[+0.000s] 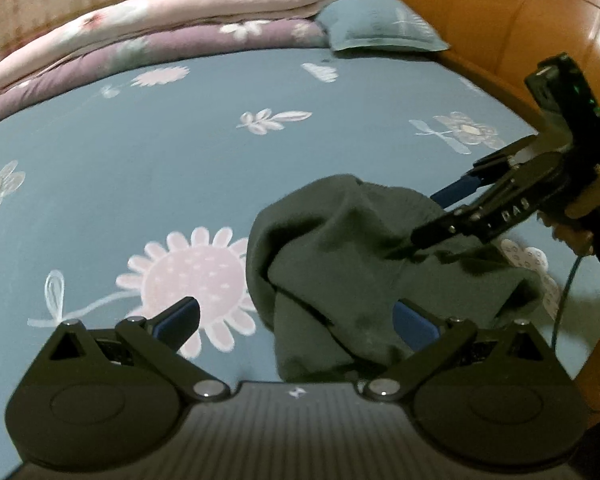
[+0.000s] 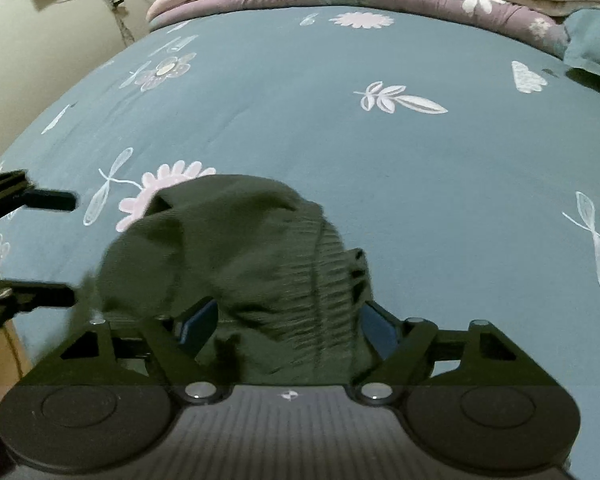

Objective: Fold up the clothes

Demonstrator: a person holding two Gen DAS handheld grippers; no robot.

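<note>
The bed sheet (image 1: 180,152) is teal-blue, printed with pink and white flowers, leaves and dragonflies. The garment (image 2: 236,252) at six o'clock is dark olive green with a ribbed knit band. At twelve o'clock lie a pale pink floral quilt (image 1: 204,4) over a mauve one (image 1: 188,46). The hand-held gripper (image 1: 296,322) is black with blue pads (image 1: 180,318).

Left wrist view: mounted behind the left gripper (image 1: 296,320), low and close over the bed (image 1: 180,152), facing its far end and the wooden headboard (image 1: 520,16) at right; right gripper (image 1: 432,216) enters from the right. Right wrist view: behind the right gripper (image 2: 288,320), equally near, facing the same way. Shared: dark green garment (image 1: 340,264), pink flower print (image 1: 196,276), folded quilts (image 1: 160,28).
</note>
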